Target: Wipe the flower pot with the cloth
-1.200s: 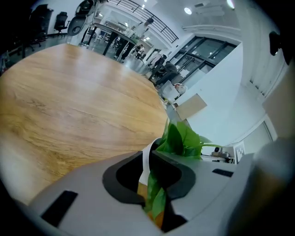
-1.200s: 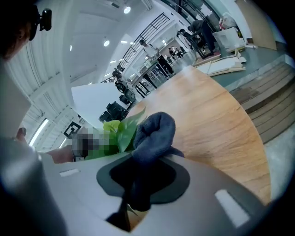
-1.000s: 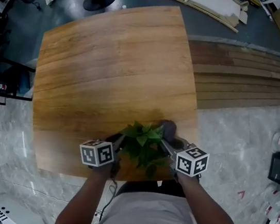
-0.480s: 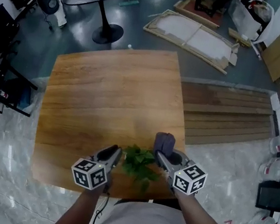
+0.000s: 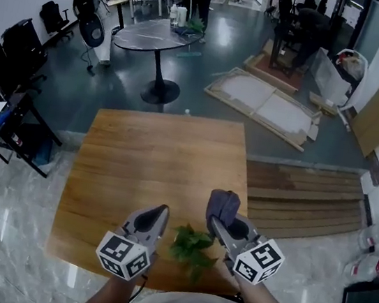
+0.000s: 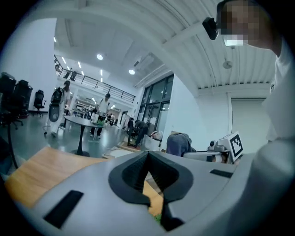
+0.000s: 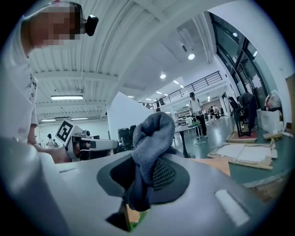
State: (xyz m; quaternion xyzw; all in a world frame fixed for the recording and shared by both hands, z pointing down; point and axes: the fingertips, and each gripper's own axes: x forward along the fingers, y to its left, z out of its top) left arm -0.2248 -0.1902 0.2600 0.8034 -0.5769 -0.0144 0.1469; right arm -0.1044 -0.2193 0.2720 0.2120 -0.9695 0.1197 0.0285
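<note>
The wooden tabletop (image 5: 151, 170) fills the middle of the head view. A stack of planks (image 5: 302, 199) lies on the floor at its 3 o'clock, and a round table (image 5: 154, 36) stands off at 12 o'clock.

Both tools are held over the tabletop's 6 o'clock edge, pointing toward 12 o'clock.

The left tool (image 5: 159, 210) is fully closed. Its jaws have just been closing, and the left gripper view shows them meeting with nothing between them (image 6: 147, 154).

The right tool (image 5: 214, 221) is clamped on the grey cloth (image 5: 223, 203). In the right gripper view the cloth (image 7: 150, 138) is bunched and stands up out of the jaws (image 7: 147, 173), with a darker tail hanging below them.

The green plant (image 5: 189, 245) sits between the two tools at the tabletop's near edge. The left tool is at its 10 o'clock, and the right tool and the cloth are at its 1 o'clock. The leaves cover the flower pot itself, so the pot cannot be made out. Each gripper view shows only a sliver of green below the jaws (image 6: 158, 216) (image 7: 138, 215). The cloth is apart from the leaves.
</note>
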